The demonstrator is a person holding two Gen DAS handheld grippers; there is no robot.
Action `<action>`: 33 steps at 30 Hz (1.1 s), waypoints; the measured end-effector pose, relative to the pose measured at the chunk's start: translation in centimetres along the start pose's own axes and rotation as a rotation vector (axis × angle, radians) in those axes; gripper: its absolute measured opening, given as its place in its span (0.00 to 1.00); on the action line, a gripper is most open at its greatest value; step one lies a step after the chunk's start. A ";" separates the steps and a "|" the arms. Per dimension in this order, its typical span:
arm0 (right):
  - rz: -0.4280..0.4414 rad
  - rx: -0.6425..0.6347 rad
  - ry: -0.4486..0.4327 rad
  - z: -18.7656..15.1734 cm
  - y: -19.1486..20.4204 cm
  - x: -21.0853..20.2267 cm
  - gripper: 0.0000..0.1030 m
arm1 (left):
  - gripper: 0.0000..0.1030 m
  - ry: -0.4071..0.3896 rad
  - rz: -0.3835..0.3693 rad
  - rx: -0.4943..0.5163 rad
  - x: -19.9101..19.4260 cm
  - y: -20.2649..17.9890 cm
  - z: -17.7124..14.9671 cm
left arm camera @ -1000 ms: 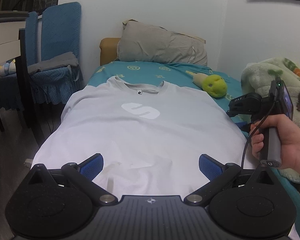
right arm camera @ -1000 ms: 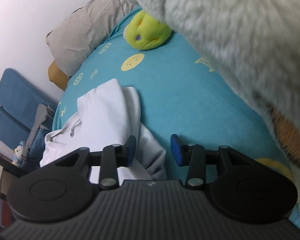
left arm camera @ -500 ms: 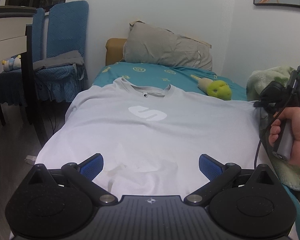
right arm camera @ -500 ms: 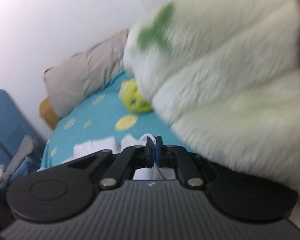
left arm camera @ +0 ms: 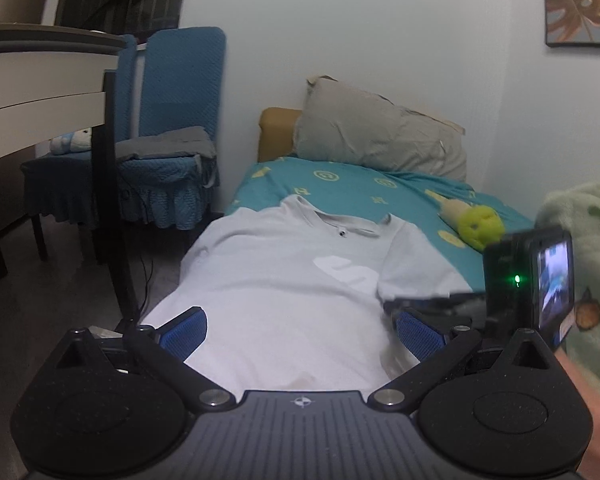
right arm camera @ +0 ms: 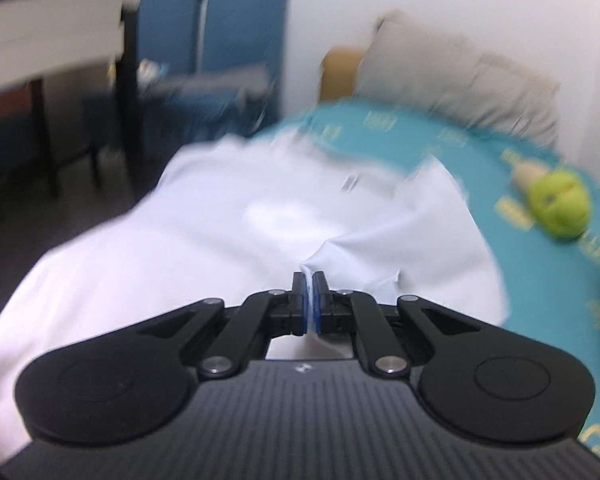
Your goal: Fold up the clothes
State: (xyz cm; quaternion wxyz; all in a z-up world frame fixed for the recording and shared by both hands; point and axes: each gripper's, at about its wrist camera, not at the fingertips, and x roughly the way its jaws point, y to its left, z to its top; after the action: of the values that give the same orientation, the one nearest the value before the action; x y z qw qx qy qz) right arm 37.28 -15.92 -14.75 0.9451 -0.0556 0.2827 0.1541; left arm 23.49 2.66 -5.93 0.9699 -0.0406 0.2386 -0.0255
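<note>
A white T-shirt [left arm camera: 284, 292] with a pale logo lies front up on the teal bed, collar toward the pillow. Its right sleeve side is folded over onto the chest. My left gripper [left arm camera: 300, 332] is open and empty, hovering over the shirt's lower part. My right gripper [right arm camera: 310, 300] is shut on a pinch of the shirt's right edge [right arm camera: 380, 248] and holds it lifted over the shirt body [right arm camera: 180, 240]. The right gripper's body and camera show at the right of the left wrist view [left arm camera: 528, 280].
A grey pillow [left arm camera: 380, 140] lies at the bed head. A green plush toy [left arm camera: 480, 226] sits on the teal sheet [left arm camera: 360, 188]. A fluffy green blanket [left arm camera: 588, 240] is at the right. Blue chairs [left arm camera: 172, 128] and a desk [left arm camera: 40, 80] stand left of the bed.
My right gripper shut on the shirt's right edge and carried it left over the shirt body. My left gripper stayed open and shifted back and left.
</note>
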 end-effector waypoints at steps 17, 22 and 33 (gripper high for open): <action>-0.052 0.472 -0.136 1.9 -4.3 -18.4 0.90 | 0.99 -0.004 0.007 0.125 -1.2 -1.5 -0.6; -0.101 0.595 -0.225 0.8 -5.6 -26.7 0.90 | 0.95 0.029 -0.030 0.216 -1.1 -3.5 -2.1; -0.205 0.628 -0.304 -1.3 -10.3 -26.7 0.90 | 0.86 0.001 -0.150 0.577 7.0 -14.6 -1.1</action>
State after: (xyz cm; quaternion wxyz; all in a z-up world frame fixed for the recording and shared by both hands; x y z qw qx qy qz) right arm 18.78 -32.85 -0.96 0.9580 0.2327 0.1652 -0.0291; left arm 28.74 -12.46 -8.82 0.9367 0.2193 0.2183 -0.1637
